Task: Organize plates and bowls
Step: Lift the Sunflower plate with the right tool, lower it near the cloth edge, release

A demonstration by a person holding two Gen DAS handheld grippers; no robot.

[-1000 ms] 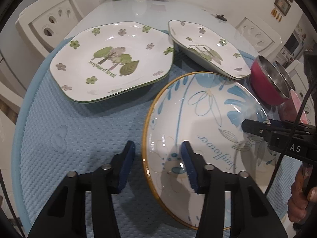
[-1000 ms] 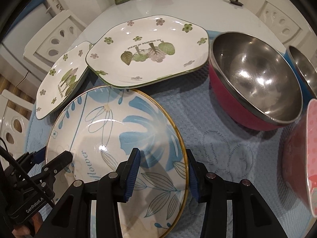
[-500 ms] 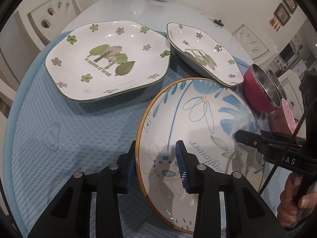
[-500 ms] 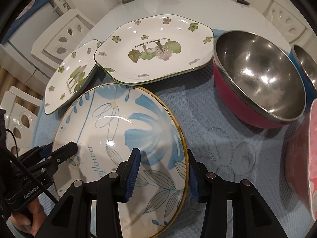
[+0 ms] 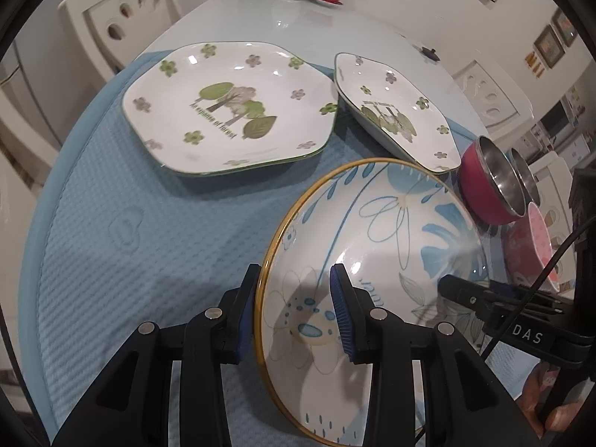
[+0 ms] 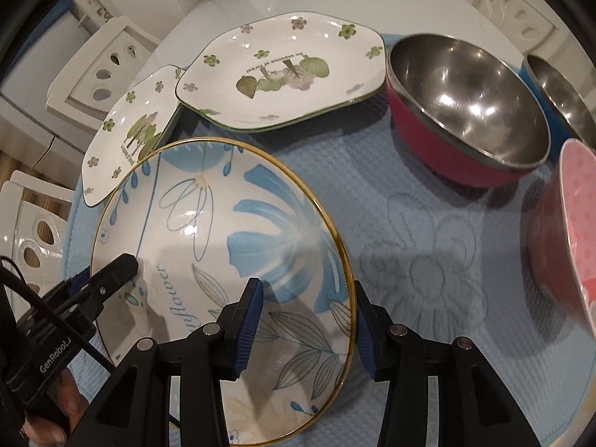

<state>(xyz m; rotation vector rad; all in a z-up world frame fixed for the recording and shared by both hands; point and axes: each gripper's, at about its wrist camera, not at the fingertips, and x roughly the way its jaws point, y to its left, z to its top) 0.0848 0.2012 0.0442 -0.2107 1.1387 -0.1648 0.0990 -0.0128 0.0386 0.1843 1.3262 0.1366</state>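
left wrist view: left gripper (image 5: 294, 311) straddled gold rim of blue-flower plate (image 5: 376, 231), fingers either side, pads not visibly pressing; grasp could not be told. plate tilted above blue mat (image 5: 111, 223). beyond plate: large hexagonal plate (image 5: 231, 108), smaller one (image 5: 395, 111).

right wrist view: right gripper (image 6: 307, 326) straddled opposite rim of blue-flower plate (image 6: 208, 223), gaps visible; clamp unclear. red steel bowl (image 6: 465, 111) beside plate, apart.
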